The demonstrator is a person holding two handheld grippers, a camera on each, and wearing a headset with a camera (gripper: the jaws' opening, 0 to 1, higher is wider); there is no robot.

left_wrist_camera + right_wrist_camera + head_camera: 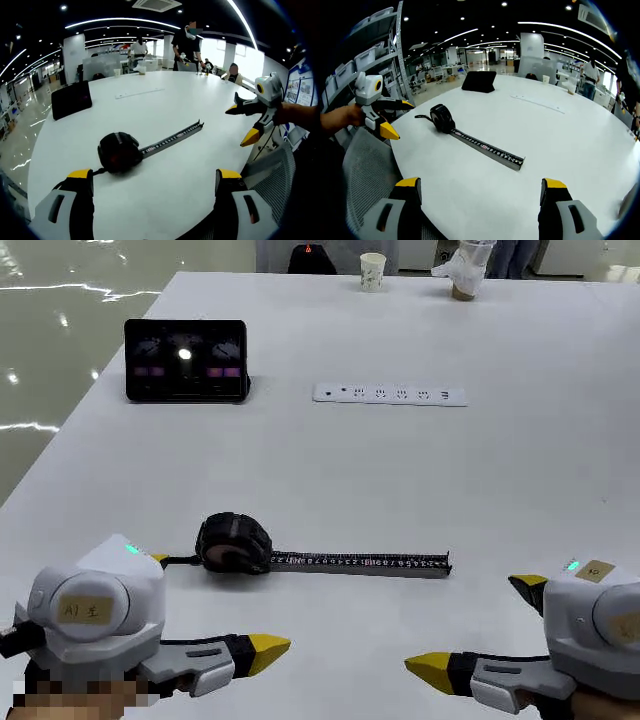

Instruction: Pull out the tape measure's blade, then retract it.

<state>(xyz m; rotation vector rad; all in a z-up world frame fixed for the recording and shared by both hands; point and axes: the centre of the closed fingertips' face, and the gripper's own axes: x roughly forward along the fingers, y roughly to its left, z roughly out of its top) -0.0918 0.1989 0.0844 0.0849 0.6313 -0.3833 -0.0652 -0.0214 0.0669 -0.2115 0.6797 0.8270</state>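
Found the tape measure (234,542) lying on the white surface (400,470), towards its near edge, with the blade (360,562) drawn out flat to the right and its end hook (447,562) resting on the surface. Held the left hand-held gripper (212,602) and the right hand-held gripper (475,625) short of it on either side, both with jaws spread wide and nothing between them. Judged retraction the step left. Feared a fast snap-back if the blade were let go unchecked: could whip the hook into the case or jerk the case sideways. Feared also a poor pinch on the rounded case, likely to skid it across the smooth surface toward the near edge
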